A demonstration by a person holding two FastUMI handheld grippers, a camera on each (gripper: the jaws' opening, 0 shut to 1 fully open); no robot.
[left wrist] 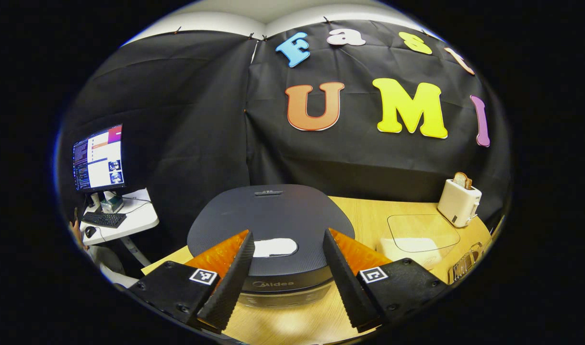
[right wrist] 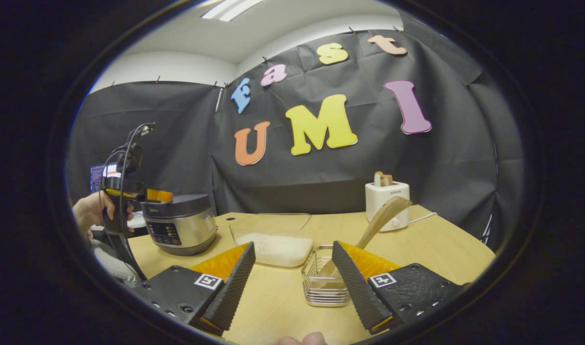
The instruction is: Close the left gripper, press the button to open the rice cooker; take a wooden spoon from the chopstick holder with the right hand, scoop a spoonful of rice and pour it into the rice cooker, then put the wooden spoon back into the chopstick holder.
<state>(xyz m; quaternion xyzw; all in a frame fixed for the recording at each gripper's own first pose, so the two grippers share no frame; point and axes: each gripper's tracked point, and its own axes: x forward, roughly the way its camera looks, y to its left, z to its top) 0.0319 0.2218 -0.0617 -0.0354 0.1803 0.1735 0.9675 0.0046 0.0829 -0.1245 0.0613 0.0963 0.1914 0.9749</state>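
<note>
While the left gripper [left wrist: 286, 249] is hovering right over the cooker [left wrist: 273, 225], its fingers are sitting wide apart with the pale button [left wrist: 274, 247] showing in the gap between them, nothing pinched. From the right gripper view you can see that same gripper [right wrist: 159, 195] poking out level above the cooker's [right wrist: 179, 229] lid, with a hand [right wrist: 93, 211] wrapped around its handle at the table's left edge. The lid is looking closed. The right gripper [right wrist: 293, 261] is hanging low over the table [right wrist: 441, 244], jaws spread and holding nothing. The holder [right wrist: 321, 280], a wire basket, is sitting just ahead, close to the right finger, with the spoon [right wrist: 381, 220] leaning out of it toward the toaster [right wrist: 387, 203]. The rice box [right wrist: 273, 237] is sitting between cooker and holder, near the left finger.
</note>
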